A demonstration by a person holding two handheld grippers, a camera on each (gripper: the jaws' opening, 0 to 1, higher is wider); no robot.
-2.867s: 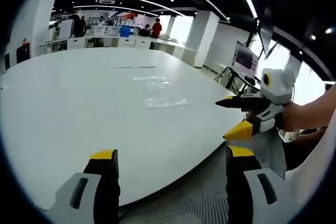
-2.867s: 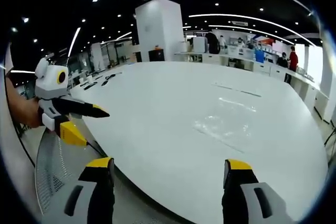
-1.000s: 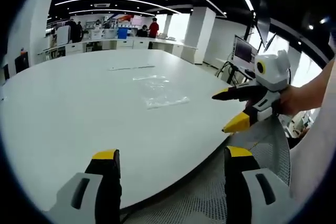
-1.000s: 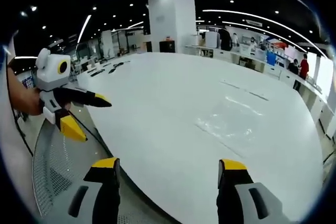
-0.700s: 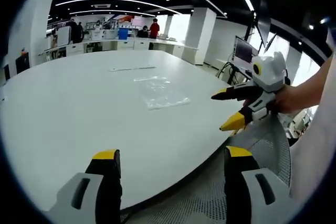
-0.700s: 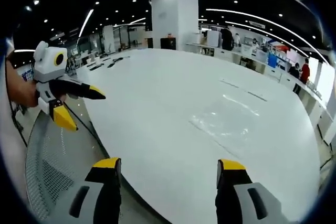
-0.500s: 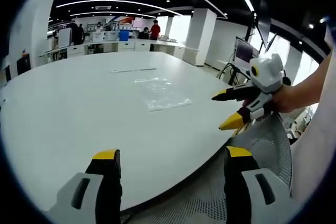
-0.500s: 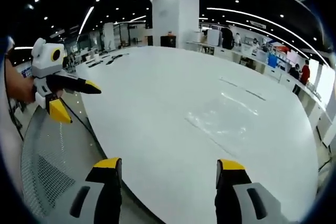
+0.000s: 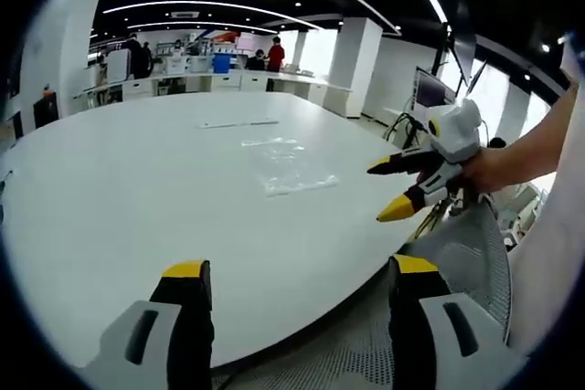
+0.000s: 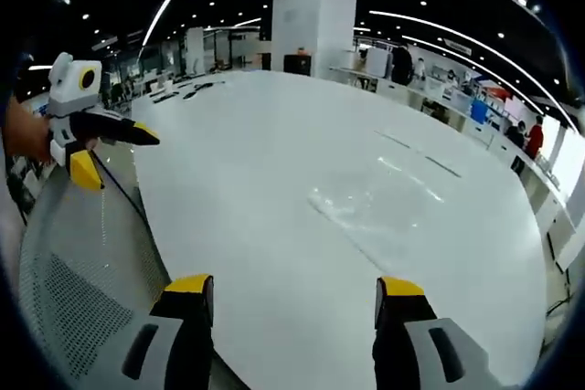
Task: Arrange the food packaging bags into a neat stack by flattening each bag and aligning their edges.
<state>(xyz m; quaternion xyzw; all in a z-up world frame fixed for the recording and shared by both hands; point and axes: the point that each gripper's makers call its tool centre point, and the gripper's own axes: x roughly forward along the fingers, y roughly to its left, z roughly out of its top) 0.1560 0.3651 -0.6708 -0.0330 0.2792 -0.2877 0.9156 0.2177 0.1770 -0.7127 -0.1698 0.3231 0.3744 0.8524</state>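
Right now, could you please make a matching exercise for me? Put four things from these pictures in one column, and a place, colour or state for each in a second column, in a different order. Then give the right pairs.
Things
1. clear bags
2. right gripper
3. white table
4. jaw tips of the left gripper

Descriptions
A. yellow
B. lying flat on the table, far from both grippers
C. broad and rounded, with the bags on it
D. held open in a hand, beside the table edge

Pairs: 1-B, 2-D, 3-C, 4-A
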